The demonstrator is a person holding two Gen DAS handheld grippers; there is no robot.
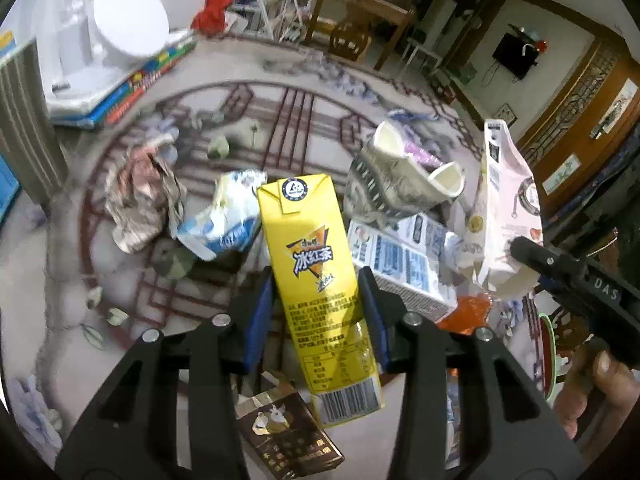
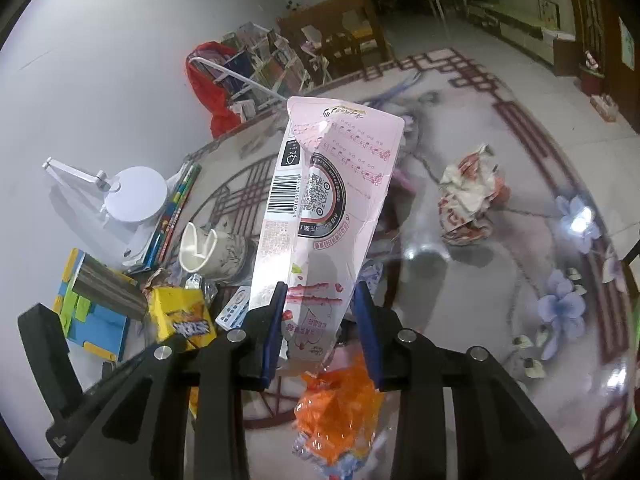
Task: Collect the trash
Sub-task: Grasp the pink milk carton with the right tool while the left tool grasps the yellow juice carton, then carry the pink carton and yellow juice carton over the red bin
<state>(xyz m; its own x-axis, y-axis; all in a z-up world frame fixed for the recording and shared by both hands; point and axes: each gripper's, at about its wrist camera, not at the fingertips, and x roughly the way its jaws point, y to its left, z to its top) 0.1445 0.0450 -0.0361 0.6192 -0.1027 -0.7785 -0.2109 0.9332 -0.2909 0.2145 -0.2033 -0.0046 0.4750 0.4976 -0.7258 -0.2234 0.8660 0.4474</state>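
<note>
My left gripper (image 1: 318, 296) is shut on a yellow iced-tea carton (image 1: 316, 272), held between its blue pads above the patterned glass table (image 1: 132, 304). My right gripper (image 2: 320, 316) is shut on a pink flattened paper cup (image 2: 328, 208), raised above the table; the cup also shows in the left wrist view (image 1: 504, 208), with the right gripper (image 1: 576, 280) at its lower end. The yellow carton shows in the right wrist view (image 2: 182, 318) at lower left.
Trash lies on the table: crumpled paper (image 1: 136, 200), a blue-white wrapper (image 1: 224, 220), a crushed grey cup (image 1: 396, 184), a blue-white box (image 1: 400, 264), a brown box (image 1: 288, 432), an orange wrapper (image 2: 340, 412), another crumpled paper (image 2: 472, 196). A white lamp (image 1: 124, 28) stands on books at the back left.
</note>
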